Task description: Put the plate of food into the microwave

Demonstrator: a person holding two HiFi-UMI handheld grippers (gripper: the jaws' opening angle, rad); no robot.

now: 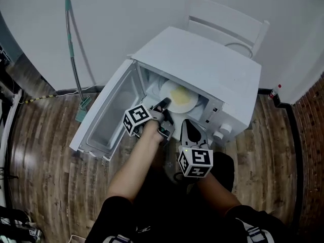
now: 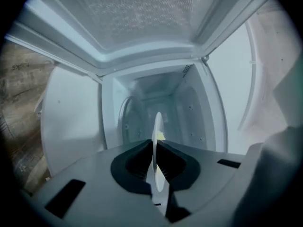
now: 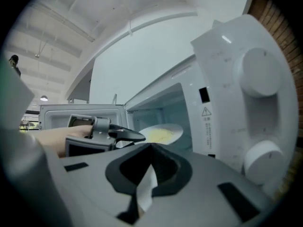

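A white plate [image 1: 180,98] with yellow food lies inside the open white microwave [image 1: 202,59]. My left gripper [image 1: 164,104] reaches into the cavity and is shut on the plate's near rim. In the left gripper view the plate [image 2: 157,126] shows edge-on between the jaws, with a bit of food [image 2: 161,136] beside it. My right gripper [image 1: 190,127] hangs just outside the microwave's front, below the cavity opening, shut and holding nothing. The right gripper view shows its closed jaws [image 3: 150,148], with the plate [image 3: 164,134] and the left gripper [image 3: 127,136] beyond them.
The microwave door [image 1: 104,118] swings open to the left. Two round knobs [image 3: 262,74] sit on the control panel at the right. A green-handled mop [image 1: 74,59] leans on the wall at left. A white chair [image 1: 228,19] stands behind and a small bottle [image 1: 275,91] is on the wooden floor at right.
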